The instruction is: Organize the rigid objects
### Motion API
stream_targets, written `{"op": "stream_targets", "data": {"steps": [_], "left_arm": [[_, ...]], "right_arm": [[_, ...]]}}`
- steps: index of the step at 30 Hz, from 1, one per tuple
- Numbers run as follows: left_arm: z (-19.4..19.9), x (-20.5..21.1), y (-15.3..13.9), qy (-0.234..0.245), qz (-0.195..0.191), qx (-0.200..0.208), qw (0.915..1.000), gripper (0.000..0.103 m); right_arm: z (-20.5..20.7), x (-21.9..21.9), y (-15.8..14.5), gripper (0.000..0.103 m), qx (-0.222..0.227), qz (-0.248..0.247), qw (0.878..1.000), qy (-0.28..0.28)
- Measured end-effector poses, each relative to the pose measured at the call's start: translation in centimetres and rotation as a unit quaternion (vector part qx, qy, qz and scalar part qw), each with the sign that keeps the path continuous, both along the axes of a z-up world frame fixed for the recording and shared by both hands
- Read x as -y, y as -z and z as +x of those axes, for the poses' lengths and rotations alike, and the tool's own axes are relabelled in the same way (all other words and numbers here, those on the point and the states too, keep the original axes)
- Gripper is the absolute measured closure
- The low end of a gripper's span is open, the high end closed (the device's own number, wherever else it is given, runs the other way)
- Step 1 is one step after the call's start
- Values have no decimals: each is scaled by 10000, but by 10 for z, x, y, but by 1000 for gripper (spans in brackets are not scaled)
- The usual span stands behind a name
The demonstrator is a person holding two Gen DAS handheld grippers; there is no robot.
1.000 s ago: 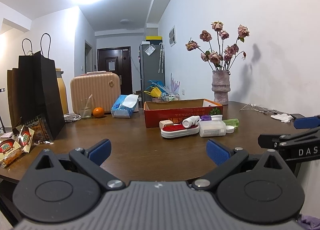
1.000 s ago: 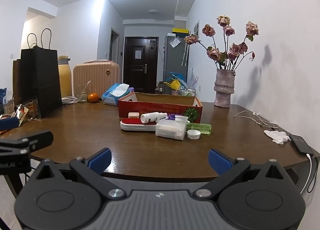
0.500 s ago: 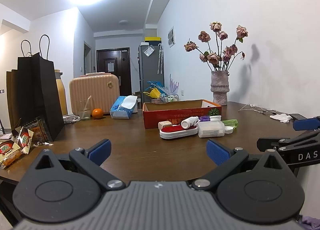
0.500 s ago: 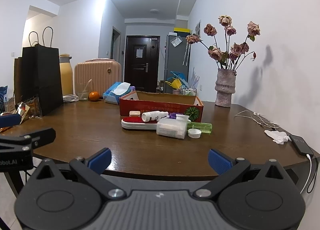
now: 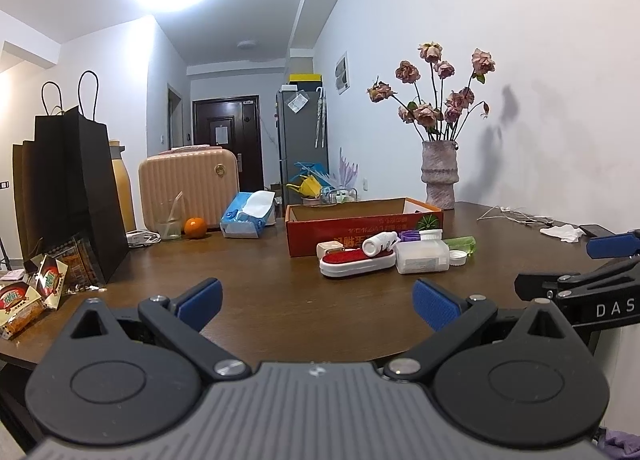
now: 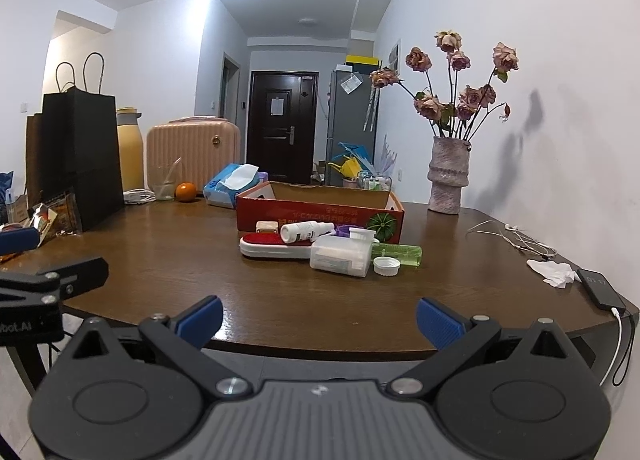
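Both grippers have eased back a touch from the table (image 5: pixel 248 300); left gripper (image 5: pixel 316 302) and right gripper (image 6: pixel 318 320) hang wide open, empty, while the white bottle (image 6: pixel 306 231) lies on the red tray (image 6: pixel 272 246) against the red box (image 6: pixel 320 213), mid-table

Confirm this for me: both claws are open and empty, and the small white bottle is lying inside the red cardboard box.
Not quite. The small white bottle lies outside the red cardboard box, resting on the red and white tray in front of it, as the right wrist view shows. The rest holds: the left claw and right claw are both open and empty.
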State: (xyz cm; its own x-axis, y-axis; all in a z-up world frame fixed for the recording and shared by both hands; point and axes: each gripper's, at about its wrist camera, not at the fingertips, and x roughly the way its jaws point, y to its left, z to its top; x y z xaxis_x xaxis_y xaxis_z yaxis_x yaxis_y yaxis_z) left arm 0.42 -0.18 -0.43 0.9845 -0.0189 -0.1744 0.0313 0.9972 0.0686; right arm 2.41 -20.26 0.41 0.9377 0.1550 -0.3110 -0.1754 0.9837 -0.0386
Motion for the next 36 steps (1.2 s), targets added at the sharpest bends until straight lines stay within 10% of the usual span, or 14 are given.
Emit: {"op": "stream_targets", "data": {"steps": [13,19,23,36], "left_arm": [[46,-7,8,-118,39,-304,9995,0],[64,3,19,-434,203,250,9985,0],[95,4,15,-236,-77,-96,9996,0],[222,21,15,247,-410,-1094,9928,0]], "right_arm": [[19,2,26,0,-208,159,9996,143],[50,16,40,0,-358,230,9986,313],[76,25,47,0,27,138,9997,196],[192,62,37,4,-700,328,9970,-46]]}}
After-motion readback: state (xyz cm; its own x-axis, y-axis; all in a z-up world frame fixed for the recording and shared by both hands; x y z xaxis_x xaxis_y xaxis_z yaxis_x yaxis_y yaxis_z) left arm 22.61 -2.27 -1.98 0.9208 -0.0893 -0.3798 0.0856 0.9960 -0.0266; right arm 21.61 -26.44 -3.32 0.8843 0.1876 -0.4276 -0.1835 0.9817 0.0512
